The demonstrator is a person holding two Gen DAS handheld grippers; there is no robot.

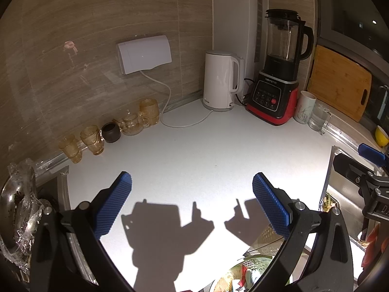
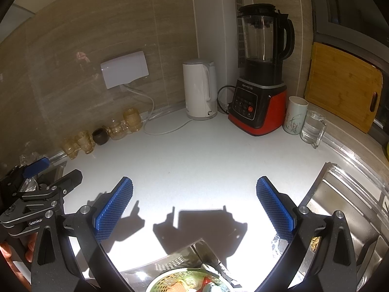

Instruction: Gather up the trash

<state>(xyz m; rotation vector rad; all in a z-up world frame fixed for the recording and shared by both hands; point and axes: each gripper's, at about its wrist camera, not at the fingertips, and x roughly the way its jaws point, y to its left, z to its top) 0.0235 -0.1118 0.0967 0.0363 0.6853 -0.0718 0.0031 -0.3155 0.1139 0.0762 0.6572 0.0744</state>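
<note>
My left gripper (image 1: 194,202) is open above the bright white counter (image 1: 194,150), and nothing sits between its blue pads (image 1: 116,204). My right gripper (image 2: 194,206) is also open and empty over the same counter (image 2: 194,160). Each shows in the other's view: the right gripper (image 1: 359,163) at the right edge, the left gripper (image 2: 52,174) at the left edge. A perforated metal strainer (image 2: 170,262) holding colourful scraps (image 2: 194,283) lies right below both grippers; the strainer (image 1: 257,262) shows at the bottom of the left wrist view too. Crumpled clear plastic wrap (image 1: 22,206) lies at the far left.
Along the wall stand amber glasses (image 1: 92,141), a dark cup (image 1: 110,132), a white kettle (image 1: 220,80), a red-and-black blender (image 1: 277,77), a white cup (image 2: 294,115) and a glass mug (image 2: 312,126). A cutting board (image 2: 340,85) leans at the right. A steel sink (image 2: 340,206) lies at the right.
</note>
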